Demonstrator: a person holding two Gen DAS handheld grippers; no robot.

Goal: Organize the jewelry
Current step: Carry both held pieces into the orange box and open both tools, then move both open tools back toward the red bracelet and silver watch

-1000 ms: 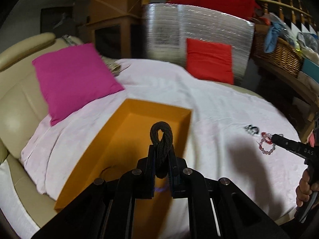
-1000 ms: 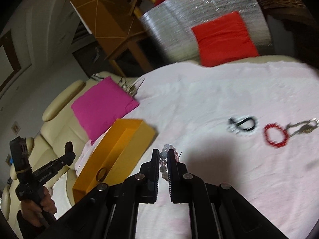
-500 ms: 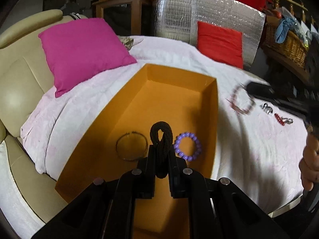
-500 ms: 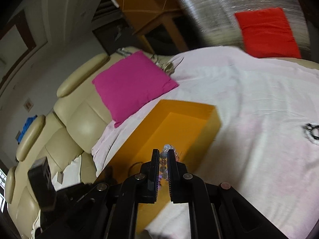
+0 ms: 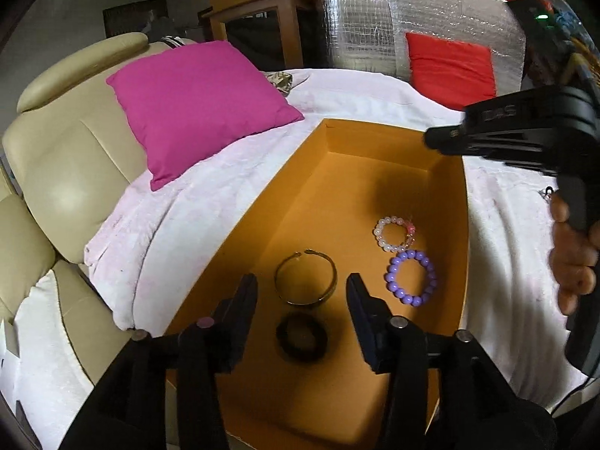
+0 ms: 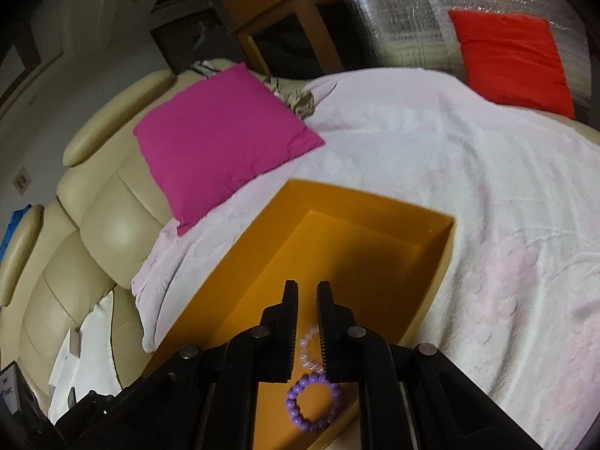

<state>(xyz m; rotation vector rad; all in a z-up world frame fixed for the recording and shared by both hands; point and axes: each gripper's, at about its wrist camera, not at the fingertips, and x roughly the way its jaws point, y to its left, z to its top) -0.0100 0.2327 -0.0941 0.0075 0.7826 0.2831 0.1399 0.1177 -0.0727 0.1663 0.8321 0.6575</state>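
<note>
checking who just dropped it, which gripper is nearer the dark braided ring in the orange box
Left. The left gripper hangs open right over the dark braided ring; the right gripper is above the orange box's far corner.

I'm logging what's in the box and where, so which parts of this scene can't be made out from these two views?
- Orange box, near end: cut off by the left gripper in the left wrist view.
- White bead bracelet: right wrist view shows a sliver between the right gripper's fingers.
- Gold bangle and dark ring: hidden in the right wrist view.
- Jewelry on the sheet: cut off behind the right hand.
</note>
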